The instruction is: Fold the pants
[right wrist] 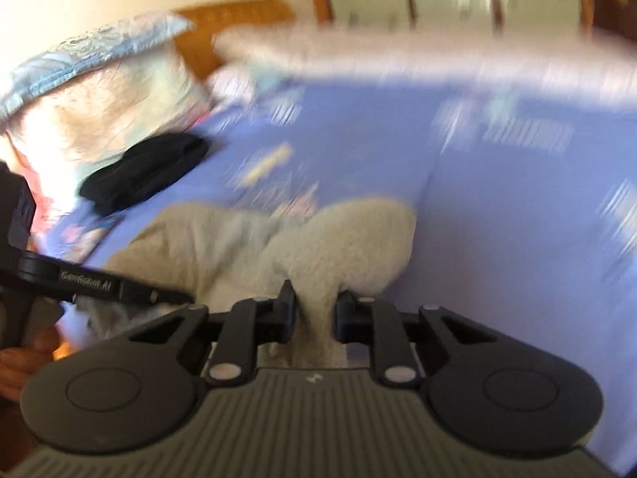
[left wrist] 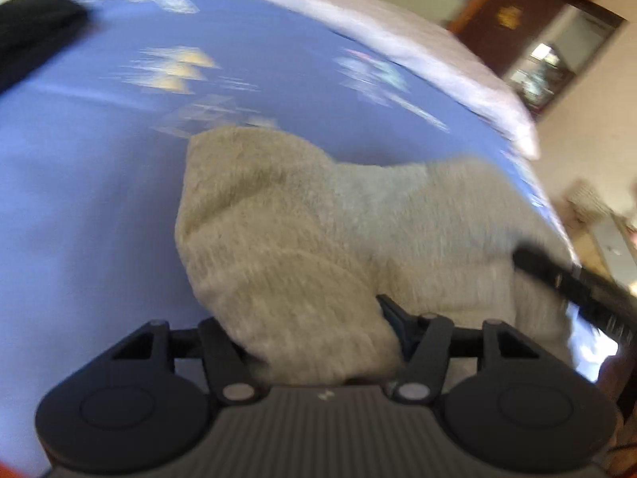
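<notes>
The fuzzy beige-grey pants (left wrist: pixel 338 207) lie bunched on the blue printed bed sheet (left wrist: pixel 99 179). In the left wrist view a thick wad of the fabric fills the gap of my left gripper (left wrist: pixel 310 330), whose fingers press on it from both sides. The right gripper's black finger (left wrist: pixel 557 275) reaches into the cloth at the right edge. In the right wrist view my right gripper (right wrist: pixel 314 310) is shut on a narrow fold of the pants (right wrist: pixel 223 239), lifted off the sheet (right wrist: pixel 497 219). The left gripper's arm (right wrist: pixel 119 288) enters from the left. Both views are motion-blurred.
A black folded garment (right wrist: pixel 147 171) lies on the sheet to the far left, next to a patterned pillow (right wrist: pixel 99 91). A white blanket (left wrist: pixel 398 40) runs along the bed's far edge. A wooden headboard (right wrist: pixel 231 20) and dark wooden furniture (left wrist: pixel 517 20) stand beyond. A hand (right wrist: pixel 16 362) shows at lower left.
</notes>
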The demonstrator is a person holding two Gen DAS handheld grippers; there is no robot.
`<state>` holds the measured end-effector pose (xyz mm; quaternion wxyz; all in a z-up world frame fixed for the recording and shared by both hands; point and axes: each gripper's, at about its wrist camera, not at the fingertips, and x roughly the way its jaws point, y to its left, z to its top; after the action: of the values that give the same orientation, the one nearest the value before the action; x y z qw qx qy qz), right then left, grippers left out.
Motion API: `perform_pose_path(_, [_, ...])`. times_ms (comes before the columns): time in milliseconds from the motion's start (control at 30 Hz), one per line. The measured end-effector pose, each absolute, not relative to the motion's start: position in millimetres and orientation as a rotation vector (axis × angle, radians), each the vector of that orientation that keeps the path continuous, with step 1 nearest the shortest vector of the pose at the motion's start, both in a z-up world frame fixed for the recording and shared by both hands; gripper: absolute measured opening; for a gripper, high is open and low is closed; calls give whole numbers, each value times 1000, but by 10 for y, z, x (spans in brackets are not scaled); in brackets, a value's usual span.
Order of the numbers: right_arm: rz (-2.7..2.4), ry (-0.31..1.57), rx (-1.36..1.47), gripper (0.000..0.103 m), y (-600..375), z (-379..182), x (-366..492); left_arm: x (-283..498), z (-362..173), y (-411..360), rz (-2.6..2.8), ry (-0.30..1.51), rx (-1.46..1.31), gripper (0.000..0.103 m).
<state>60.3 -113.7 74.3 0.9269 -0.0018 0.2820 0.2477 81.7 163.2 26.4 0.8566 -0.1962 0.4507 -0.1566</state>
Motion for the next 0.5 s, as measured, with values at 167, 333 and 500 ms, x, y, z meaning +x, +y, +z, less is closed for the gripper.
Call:
perform_pose_path(167, [283, 565, 53, 21, -2114, 756, 514, 1032, 155, 621, -499, 1000, -339, 68])
perform_pose_path(333, [138, 759, 198, 38, -2815, 145, 401, 981, 102, 32, -461, 1005, -115, 81])
perform_pose_path(500, [179, 674, 514, 67, -3256, 38, 155, 841, 284, 233, -428, 992, -90, 91])
